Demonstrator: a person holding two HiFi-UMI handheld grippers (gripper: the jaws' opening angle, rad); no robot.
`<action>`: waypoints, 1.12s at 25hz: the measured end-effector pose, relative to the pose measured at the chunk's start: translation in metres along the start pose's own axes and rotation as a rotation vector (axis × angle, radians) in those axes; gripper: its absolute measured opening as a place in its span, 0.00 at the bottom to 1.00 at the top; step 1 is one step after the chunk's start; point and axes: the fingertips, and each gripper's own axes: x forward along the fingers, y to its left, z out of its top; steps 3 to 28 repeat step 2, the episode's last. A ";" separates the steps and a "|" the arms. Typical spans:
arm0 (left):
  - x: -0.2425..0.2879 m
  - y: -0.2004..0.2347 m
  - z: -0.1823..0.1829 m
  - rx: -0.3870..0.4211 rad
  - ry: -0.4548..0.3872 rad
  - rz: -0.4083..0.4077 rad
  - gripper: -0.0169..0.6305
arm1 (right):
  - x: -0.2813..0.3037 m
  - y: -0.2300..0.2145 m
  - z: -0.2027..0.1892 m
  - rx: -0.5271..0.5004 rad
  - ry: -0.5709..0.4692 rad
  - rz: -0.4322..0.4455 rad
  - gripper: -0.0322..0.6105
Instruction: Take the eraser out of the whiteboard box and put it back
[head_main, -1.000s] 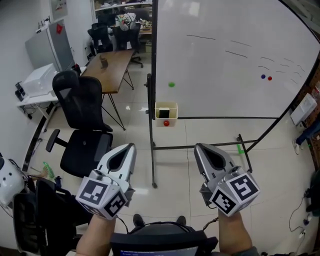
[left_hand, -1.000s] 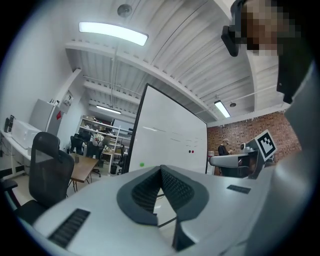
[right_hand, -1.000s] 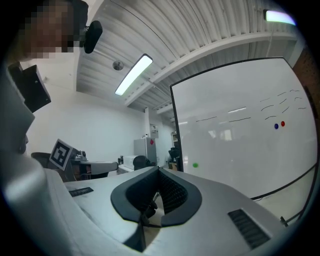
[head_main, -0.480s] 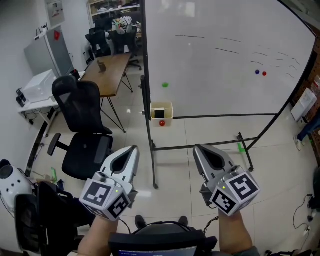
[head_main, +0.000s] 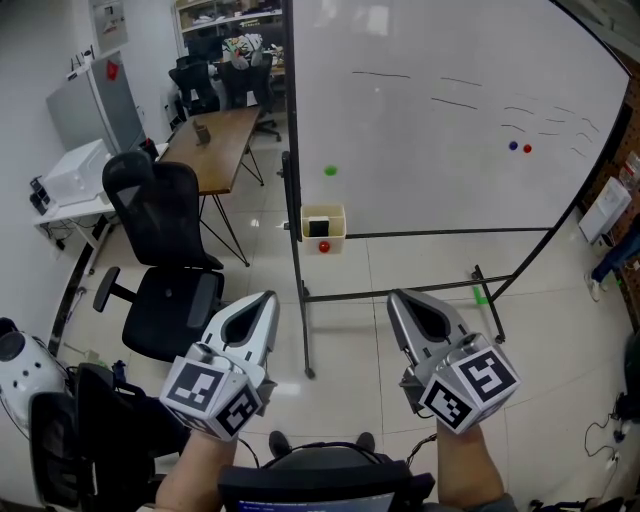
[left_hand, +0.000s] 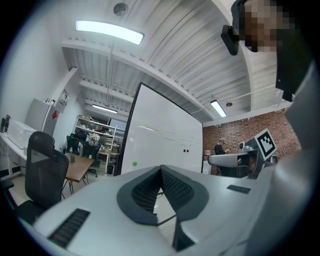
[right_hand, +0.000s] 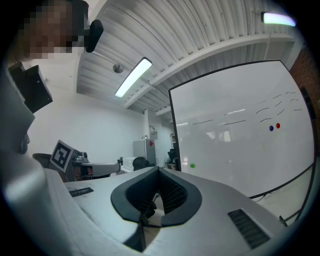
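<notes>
A cream whiteboard box (head_main: 323, 228) hangs at the lower left corner of the whiteboard (head_main: 440, 120). A black eraser (head_main: 318, 225) sits inside it, with a red dot (head_main: 323, 246) on its front. Both grippers hover low in the head view, well short of the box and pointing toward the board. My left gripper (head_main: 264, 297) is shut with nothing in it, its tips meeting in the left gripper view (left_hand: 161, 169). My right gripper (head_main: 396, 297) is likewise shut and empty (right_hand: 158, 170). The box does not show in either gripper view.
A black office chair (head_main: 165, 250) stands to the left of the board's black stand (head_main: 300, 300). A wooden table (head_main: 215, 135) and more chairs lie behind. A green magnet (head_main: 330, 171) and blue and red magnets (head_main: 520, 147) stick on the board. A white printer (head_main: 75, 160) sits far left.
In the head view the whiteboard and box slid slightly left early on; since then nothing has moved. Both grippers stay shut and empty.
</notes>
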 end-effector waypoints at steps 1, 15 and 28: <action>0.000 0.000 0.000 -0.001 -0.001 -0.001 0.07 | 0.000 0.000 0.000 -0.002 0.000 0.000 0.07; 0.001 0.001 -0.001 -0.002 -0.001 -0.001 0.07 | 0.001 0.000 0.000 -0.005 0.000 0.001 0.07; 0.001 0.001 -0.001 -0.002 -0.001 -0.001 0.07 | 0.001 0.000 0.000 -0.005 0.000 0.001 0.07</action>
